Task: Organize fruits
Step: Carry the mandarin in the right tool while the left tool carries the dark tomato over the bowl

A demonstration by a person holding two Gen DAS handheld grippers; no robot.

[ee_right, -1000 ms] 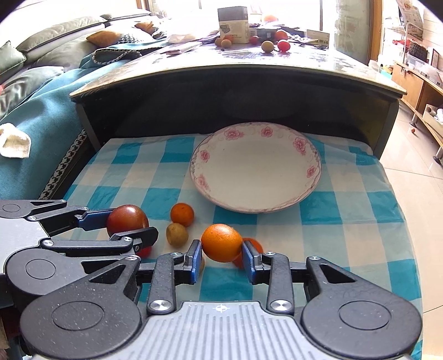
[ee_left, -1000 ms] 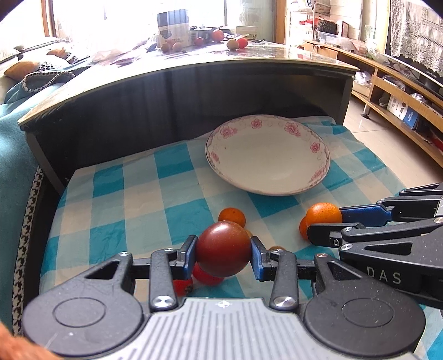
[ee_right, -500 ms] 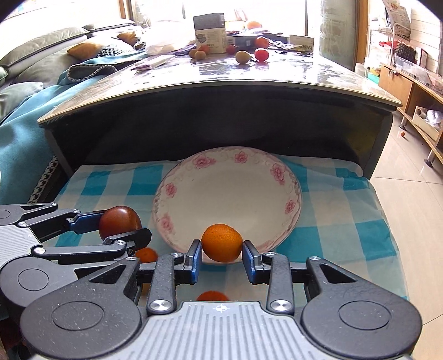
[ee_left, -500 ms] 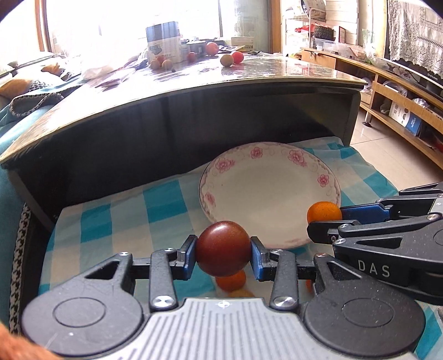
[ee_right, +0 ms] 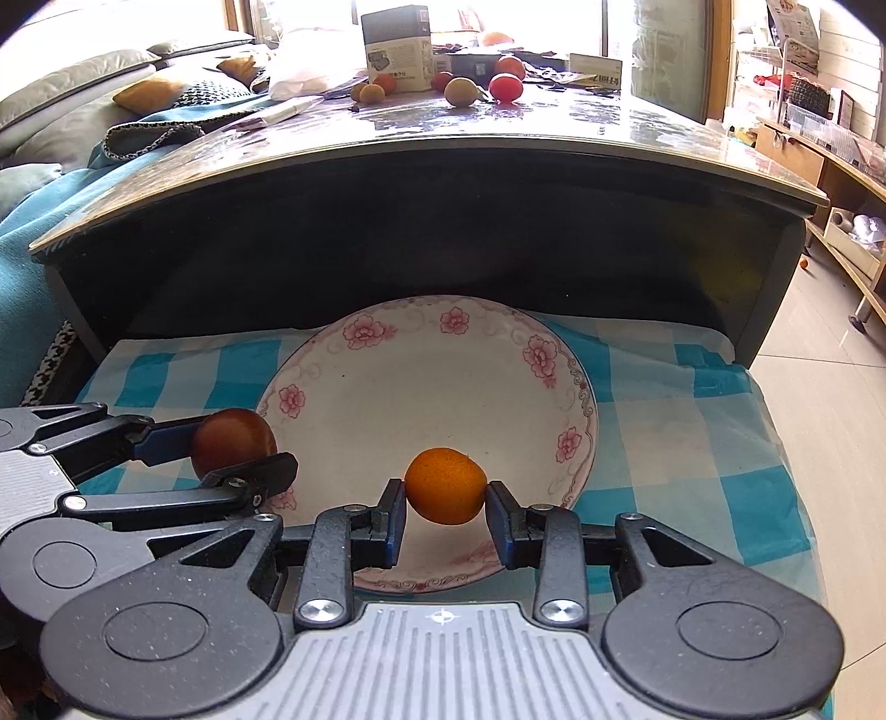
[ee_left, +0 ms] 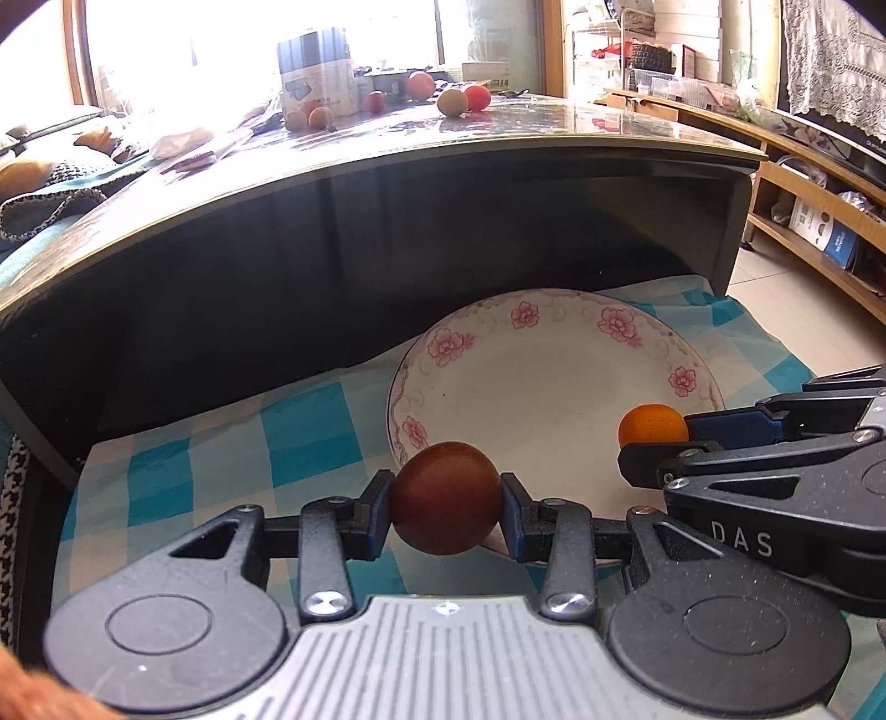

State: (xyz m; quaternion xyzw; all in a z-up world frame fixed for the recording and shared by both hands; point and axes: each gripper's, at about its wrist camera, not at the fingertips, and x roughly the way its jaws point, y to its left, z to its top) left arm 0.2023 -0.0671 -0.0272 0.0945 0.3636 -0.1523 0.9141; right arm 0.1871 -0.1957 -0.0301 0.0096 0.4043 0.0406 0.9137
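Checked cloth [ee_right: 692, 421], floral plate [ee_right: 421, 382], left gripper [ee_left: 446, 507] gripping tomato [ee_left: 446, 490], right gripper [ee_right: 446, 507] gripping orange [ee_right: 446, 486]

Two grippers: the left gripper [ee_left: 446, 507] with one dark red fruit [ee_left: 446, 498], the right gripper [ee_right: 446, 501] with one orange [ee_right: 446, 486]. One floral plate [ee_right: 387, 387], nothing on it. One blue-checked cloth [ee_right: 692, 421]. One dark table [ee_right: 443, 149] behind, one printed box [ee_right: 397, 47] on top, roughly seven small fruits [ee_right: 505, 87] around it, glare makes that count shaky.
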